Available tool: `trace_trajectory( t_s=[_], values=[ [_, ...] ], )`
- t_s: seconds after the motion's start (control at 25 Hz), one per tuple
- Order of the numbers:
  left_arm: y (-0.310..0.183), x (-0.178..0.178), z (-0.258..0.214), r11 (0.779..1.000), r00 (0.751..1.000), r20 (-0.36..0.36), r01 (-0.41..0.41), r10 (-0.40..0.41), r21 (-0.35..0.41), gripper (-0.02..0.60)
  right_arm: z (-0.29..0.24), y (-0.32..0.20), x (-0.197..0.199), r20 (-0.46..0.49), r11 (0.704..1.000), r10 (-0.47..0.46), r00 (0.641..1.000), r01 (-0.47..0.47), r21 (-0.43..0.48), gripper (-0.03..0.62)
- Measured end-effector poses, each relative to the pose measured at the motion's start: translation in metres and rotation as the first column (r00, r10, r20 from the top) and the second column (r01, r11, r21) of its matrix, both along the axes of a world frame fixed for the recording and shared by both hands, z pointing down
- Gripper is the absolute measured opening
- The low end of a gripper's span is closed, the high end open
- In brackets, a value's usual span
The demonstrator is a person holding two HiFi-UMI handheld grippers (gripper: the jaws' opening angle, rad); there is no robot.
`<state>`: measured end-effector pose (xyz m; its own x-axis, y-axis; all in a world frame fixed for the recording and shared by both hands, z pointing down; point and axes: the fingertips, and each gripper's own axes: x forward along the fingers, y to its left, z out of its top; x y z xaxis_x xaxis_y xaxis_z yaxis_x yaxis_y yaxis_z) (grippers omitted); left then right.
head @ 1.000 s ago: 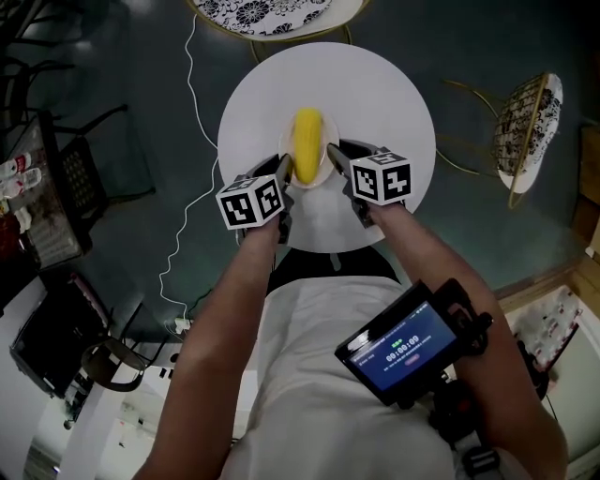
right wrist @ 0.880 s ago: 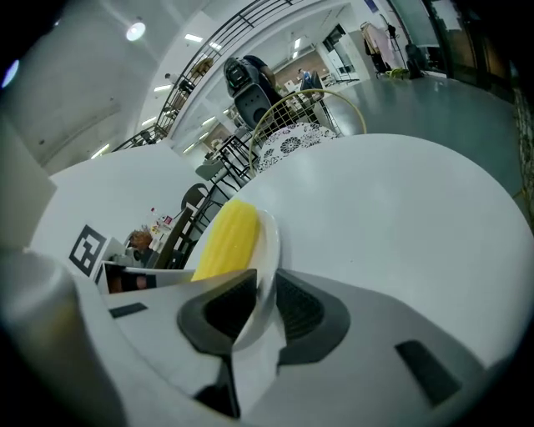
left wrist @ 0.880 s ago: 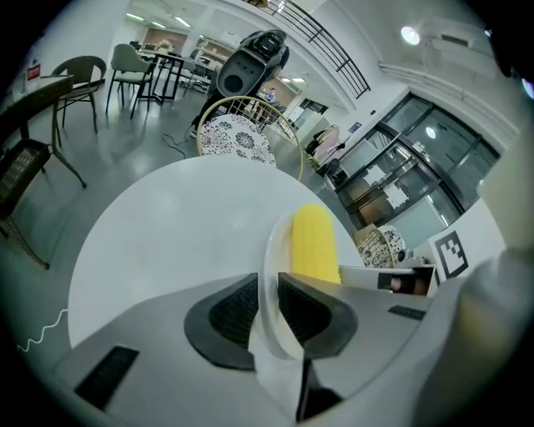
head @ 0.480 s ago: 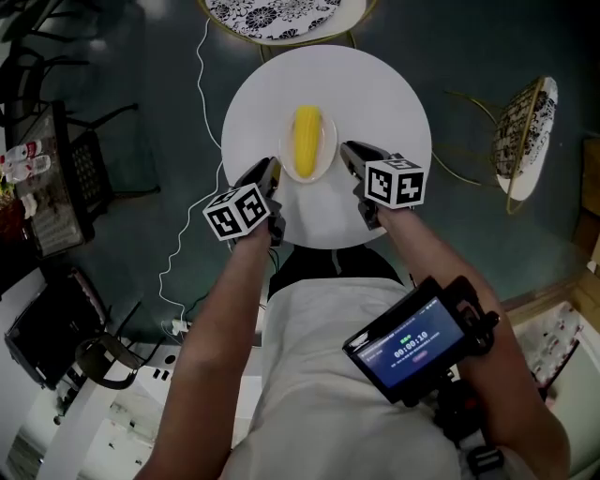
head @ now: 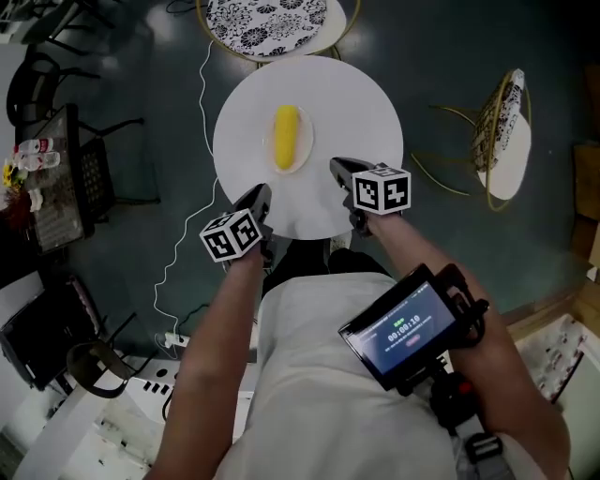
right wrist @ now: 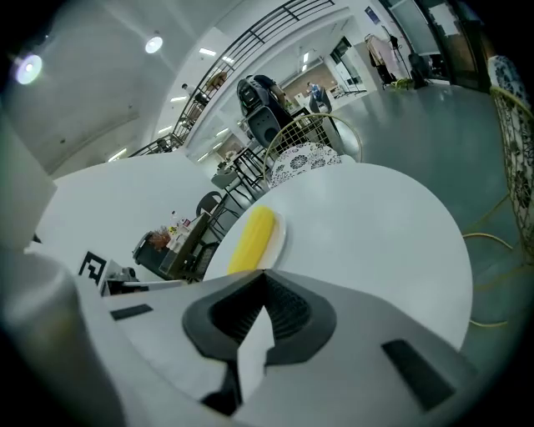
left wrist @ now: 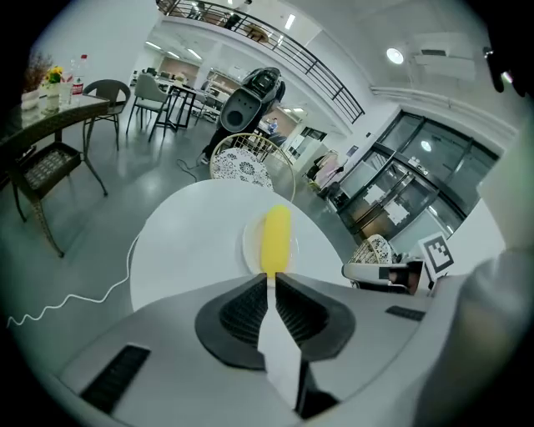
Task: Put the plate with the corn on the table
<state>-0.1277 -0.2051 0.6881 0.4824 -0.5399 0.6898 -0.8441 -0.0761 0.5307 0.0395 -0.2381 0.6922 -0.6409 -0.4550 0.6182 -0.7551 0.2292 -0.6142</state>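
The yellow corn lies on a small white plate, and the plate rests on the round white table, left of its middle. Both grippers are back at the table's near edge, apart from the plate. My left gripper sits at the near left edge, jaws together with nothing between them. My right gripper hovers at the near right, also shut and holding nothing. From the left gripper view the corn lies straight ahead beyond the left gripper. In the right gripper view the corn is ahead and slightly left of the right gripper.
A chair with a patterned seat stands at the table's far side. Another gold-framed chair is off to the right. A white cable runs over the floor on the left, near a dark wicker table. A screen device hangs on the person's chest.
A second ago both grippers were at the plate's two sides. They have since come away from it and drawn back to the near edge, leaving the plate with the corn resting on the table.
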Motion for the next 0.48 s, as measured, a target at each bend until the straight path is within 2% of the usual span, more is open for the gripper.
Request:
trace_trajectory(
  t_s=[0.08, 0.28, 0.48],
  values=[
    [0.015, 0.004, -0.007, 1.000, 1.000, -0.009, 0.010, -0.010, 0.005, 0.008, -0.005, 0.011, 0.007, -0.001, 1.000, -0.007, 1.000, 0.007, 0.007, 0.006],
    [0.048, 0.015, -0.028, 0.999, 0.998, -0.057, 0.019, -0.016, 0.044, 0.007, -0.019, 0.037, 0.016, 0.011, 0.999, -0.027, 1.000, 0.027, 0.027, 0.006],
    [0.068, 0.022, -0.045, 0.996, 0.998, -0.055, 0.037, -0.033, 0.081, 0.008, -0.036, 0.056, 0.018, 0.048, 0.997, -0.058, 0.997, 0.055, 0.055, 0.006]
  ],
)
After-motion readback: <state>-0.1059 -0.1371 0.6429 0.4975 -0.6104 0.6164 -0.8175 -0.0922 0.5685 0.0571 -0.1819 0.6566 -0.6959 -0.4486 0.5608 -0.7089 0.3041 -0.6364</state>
